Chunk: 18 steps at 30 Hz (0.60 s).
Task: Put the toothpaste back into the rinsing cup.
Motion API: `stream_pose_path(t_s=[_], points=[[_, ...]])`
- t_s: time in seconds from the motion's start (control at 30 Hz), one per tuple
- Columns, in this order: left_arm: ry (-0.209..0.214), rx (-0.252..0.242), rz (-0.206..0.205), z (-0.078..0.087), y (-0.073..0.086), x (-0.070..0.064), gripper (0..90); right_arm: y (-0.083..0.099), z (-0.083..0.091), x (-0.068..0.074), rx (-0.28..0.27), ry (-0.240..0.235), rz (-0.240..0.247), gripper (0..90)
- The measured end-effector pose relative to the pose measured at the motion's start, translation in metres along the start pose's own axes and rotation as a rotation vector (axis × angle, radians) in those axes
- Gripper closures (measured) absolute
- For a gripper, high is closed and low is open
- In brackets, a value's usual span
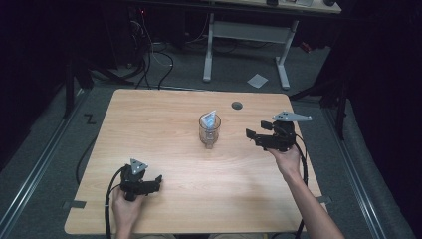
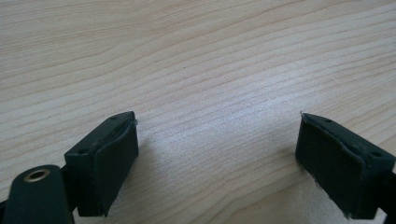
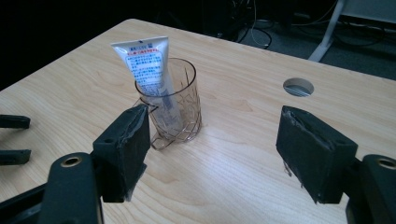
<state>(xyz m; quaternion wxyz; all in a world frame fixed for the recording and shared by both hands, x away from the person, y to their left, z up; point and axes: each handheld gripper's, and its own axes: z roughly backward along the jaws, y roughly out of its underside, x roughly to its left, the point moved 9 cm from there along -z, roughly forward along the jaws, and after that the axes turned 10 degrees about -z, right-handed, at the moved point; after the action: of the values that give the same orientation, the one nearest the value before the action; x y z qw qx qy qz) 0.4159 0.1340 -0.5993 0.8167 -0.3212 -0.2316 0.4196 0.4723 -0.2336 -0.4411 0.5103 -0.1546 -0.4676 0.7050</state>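
A clear glass cup (image 1: 209, 133) stands near the middle of the wooden table (image 1: 164, 114), with a white toothpaste tube (image 1: 211, 119) leaning inside it. In the right gripper view the cup (image 3: 180, 109) and tube (image 3: 145, 60) sit just beyond the left jaw. My right gripper (image 1: 258, 129) is open to the right of the cup and points toward it, a short way off; seen from its own camera, the right gripper (image 3: 214, 116) holds nothing. Near the front left, my left gripper (image 1: 159, 180) rests low; its own view shows the left gripper (image 2: 218, 123) open over bare wood.
A round cable hole (image 1: 237, 105) lies in the table behind the cup, and shows as the hole (image 3: 298, 87) in the right gripper view. Beyond the far edge are white desk legs (image 1: 282, 59), cables and a paper scrap (image 1: 257, 80) on the floor.
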Motion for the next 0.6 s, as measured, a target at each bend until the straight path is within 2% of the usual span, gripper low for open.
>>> stream_pose_path(t_s=[0.3,0.6], points=[[0.0,0.0,0.0,0.0,0.0,0.0,13.4,0.009,0.006,-0.007,-0.007,0.014,-0.015,27.7],[0.001,0.0,-0.001,0.0,0.0,0.0,13.4,0.024,0.012,-0.012,0.003,0.007,-0.033,29.2]])
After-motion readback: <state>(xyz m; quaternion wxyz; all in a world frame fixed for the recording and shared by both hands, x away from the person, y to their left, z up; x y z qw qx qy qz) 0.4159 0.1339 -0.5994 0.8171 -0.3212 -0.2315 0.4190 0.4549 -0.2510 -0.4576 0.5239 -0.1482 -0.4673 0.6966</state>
